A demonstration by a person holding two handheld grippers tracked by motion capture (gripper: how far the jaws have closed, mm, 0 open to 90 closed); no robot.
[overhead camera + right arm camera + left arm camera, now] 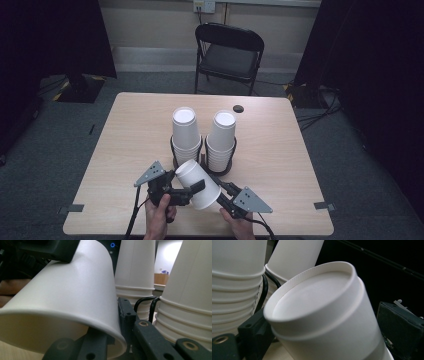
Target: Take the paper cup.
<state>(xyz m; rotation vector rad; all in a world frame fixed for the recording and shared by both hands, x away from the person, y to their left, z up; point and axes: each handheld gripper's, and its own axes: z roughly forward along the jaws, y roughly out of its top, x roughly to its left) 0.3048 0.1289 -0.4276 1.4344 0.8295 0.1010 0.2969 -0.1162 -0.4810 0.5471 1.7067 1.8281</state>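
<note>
A single white paper cup [198,183] is held tilted above the near edge of the table [130,135], base up and toward the far left, mouth toward the near right. It sits just in front of two stacks of inverted cups, the left stack [185,134] and the right stack [221,139], each standing in a black wire holder [218,169].

The right gripper [223,192] is clamped on the cup's rim: in the right gripper view one jaw lies inside the mouth and the other against the outer wall, with the rim [75,322] pinched between them. The inner jaw is mostly hidden by the cup wall.

The left gripper [192,189] has its jaws spread apart on either side of the cup. In the left gripper view a black jaw appears at each side of the cup's base [312,293]. Whether the pads touch the wall cannot be made out.

Both hands are cut off by the bottom edge of the high view. The lower cups of each stack are partly covered by the tilted cup.
</note>
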